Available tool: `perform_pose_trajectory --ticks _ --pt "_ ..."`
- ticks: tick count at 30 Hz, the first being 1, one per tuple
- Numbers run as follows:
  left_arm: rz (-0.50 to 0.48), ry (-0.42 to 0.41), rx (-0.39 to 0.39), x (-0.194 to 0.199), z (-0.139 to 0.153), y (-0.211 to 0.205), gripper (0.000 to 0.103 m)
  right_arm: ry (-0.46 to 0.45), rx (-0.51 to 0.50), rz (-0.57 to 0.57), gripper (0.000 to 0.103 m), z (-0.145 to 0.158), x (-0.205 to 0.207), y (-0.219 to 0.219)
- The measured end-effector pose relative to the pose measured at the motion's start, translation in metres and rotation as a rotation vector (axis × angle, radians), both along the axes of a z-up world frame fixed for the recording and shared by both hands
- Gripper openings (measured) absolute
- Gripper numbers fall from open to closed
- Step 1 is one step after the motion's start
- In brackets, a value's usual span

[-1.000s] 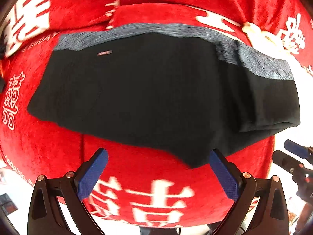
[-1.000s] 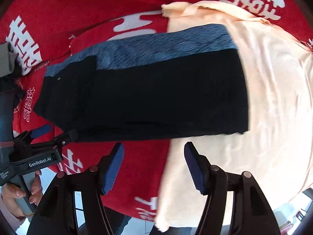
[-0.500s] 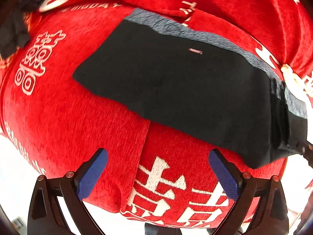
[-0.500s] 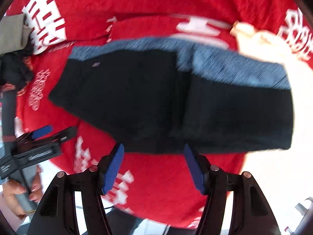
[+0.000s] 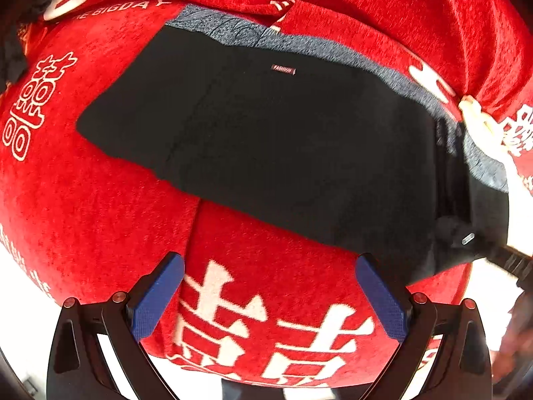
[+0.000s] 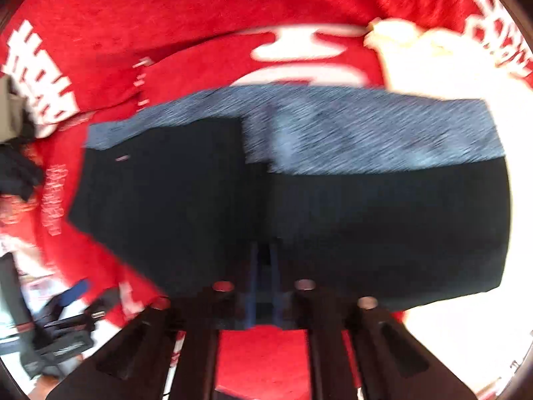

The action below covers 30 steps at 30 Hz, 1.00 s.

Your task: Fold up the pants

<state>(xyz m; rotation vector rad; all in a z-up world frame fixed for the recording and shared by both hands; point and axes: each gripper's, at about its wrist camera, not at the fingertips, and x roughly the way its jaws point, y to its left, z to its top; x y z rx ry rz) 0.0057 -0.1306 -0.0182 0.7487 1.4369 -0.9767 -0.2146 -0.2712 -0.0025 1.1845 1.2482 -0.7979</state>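
Observation:
The black pants [image 5: 266, 146] with a grey waistband [image 5: 299, 46] lie folded on the red cloth [image 5: 100, 200]. They also fill the right wrist view [image 6: 333, 206], which is blurred. My left gripper [image 5: 266, 293] is open and empty, just short of the pants' near edge. My right gripper [image 6: 263, 283] is shut on the near edge of the pants. The right gripper's tip also shows at the pants' right end in the left wrist view [image 5: 466, 238].
A red cloth with white characters [image 6: 299, 360] covers the surface. A pale peach garment [image 6: 433, 66] lies under the pants' right end and shows in the left wrist view [image 5: 483, 126]. A dark item [image 6: 16, 173] lies at far left.
My right gripper has moved in to the pants' near edge and closed on it. The left gripper stays open and has shifted a little closer to the pants.

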Motion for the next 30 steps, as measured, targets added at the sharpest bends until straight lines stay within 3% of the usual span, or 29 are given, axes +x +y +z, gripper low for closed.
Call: perform_pose_trajectory --ticks 4,7,9,11,16,23,26,30 --pt "0.012 0.015 -0.019 0.003 -0.001 -0.004 0.103 -0.006 0.029 0.109 0.006 -0.01 0.035 0.024" --pt "0.019 0.019 -0.002 0.014 -0.005 0.004 0.103 -0.049 0.038 0.119 0.007 -0.002 0.044 0.03" --pt "0.04 0.029 0.0 0.026 -0.003 0.015 0.103 -0.048 0.041 0.13 0.014 0.004 0.046 0.028" --pt "0.073 0.036 -0.005 0.035 -0.003 0.018 0.103 -0.028 0.017 0.14 0.033 0.009 0.047 0.027" --pt "0.136 -0.005 -0.036 0.062 -0.002 0.016 0.103 -0.057 0.019 0.146 0.034 0.008 0.059 0.01" --pt "0.251 -0.034 -0.081 0.116 -0.009 0.007 0.103 -0.18 0.029 0.263 0.034 -0.007 0.133 -0.021" --pt "0.239 -0.053 -0.147 0.13 -0.003 0.002 0.103 -0.282 0.049 0.325 0.035 -0.018 0.175 -0.039" --pt "0.205 -0.069 -0.204 0.142 -0.004 -0.005 0.103 -0.308 0.034 0.474 0.039 -0.037 0.243 -0.058"
